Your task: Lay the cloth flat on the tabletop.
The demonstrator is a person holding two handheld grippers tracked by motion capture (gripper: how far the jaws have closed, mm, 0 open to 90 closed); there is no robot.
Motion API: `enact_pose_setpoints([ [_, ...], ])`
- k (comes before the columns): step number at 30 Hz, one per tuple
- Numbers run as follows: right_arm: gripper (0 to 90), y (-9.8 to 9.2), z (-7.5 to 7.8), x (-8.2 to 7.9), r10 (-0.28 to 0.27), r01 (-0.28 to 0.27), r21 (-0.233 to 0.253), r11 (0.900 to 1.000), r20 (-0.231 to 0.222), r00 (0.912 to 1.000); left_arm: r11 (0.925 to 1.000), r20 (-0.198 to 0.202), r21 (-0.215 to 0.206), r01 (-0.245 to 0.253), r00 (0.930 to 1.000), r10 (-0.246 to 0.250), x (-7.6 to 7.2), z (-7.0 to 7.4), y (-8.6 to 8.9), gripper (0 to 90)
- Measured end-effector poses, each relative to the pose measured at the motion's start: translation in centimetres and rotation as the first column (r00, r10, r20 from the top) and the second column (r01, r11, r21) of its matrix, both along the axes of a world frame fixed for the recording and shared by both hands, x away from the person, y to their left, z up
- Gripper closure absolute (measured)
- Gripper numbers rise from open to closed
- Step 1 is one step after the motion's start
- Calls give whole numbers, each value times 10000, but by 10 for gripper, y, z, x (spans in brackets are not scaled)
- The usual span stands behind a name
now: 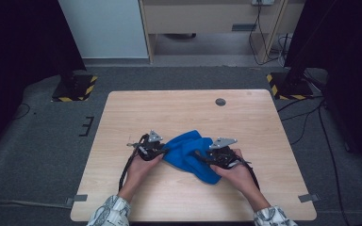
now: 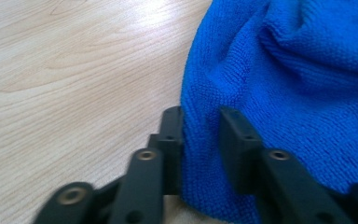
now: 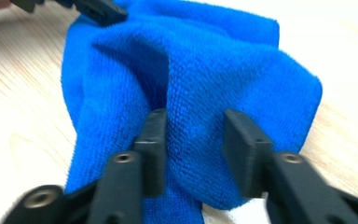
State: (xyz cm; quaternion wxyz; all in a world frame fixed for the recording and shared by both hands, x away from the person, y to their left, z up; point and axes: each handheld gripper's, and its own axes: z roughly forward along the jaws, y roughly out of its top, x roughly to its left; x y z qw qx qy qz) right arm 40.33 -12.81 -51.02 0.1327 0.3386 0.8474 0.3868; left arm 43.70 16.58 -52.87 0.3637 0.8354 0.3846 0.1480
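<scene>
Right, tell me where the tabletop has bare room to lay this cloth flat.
The far half of the light wooden table is bare from the crumpled blue microfibre cloth to the far edge, apart from a small round grey grommet. The strips beside each side edge are free too. The near middle is crowded by both hands and tools.

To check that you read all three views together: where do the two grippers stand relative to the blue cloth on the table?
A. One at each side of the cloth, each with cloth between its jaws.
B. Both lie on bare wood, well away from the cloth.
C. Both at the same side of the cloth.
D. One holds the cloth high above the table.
A: the left gripper and the right gripper each have a fold of the blue cloth between their jaws, from opposite sides, on the table.
</scene>
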Motion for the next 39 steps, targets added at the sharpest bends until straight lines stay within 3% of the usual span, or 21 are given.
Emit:
enact_pose_setpoints([
  [6, 817, -4, -6, 4, -33, 32, -43, 10000, -237, 9997, 9999, 119, -53, -111, 9999, 112, -1, 4, 6, 855],
  [10, 841, -8, -7, 6, -122, 121, -37, 9999, -276, 9995, 10000, 26, -36, -93, 10000, 93, -1, 4, 8, 872],
  [16, 860, -18, -6, 11, -343, 342, -23, 9994, -267, 9991, 9996, 311, 109, -262, 9992, 259, -15, 12, 17, 873],
  [24, 861, -22, -8, 22, -492, 488, -121, 9987, -378, 9981, 9981, 229, 206, -578, 9981, 574, -30, 13, 34, 872],
  [37, 815, -23, -12, 48, -940, 927, -327, 9952, -394, 9948, 9973, 77, 326, -660, 9978, 658, -57, 11, 41, 871],
  [39, 793, -23, -12, 49, -959, 947, -295, 9951, -430, 9945, 9970, 60, 294, -714, 9974, 713, -58, 11, 42, 830],
])
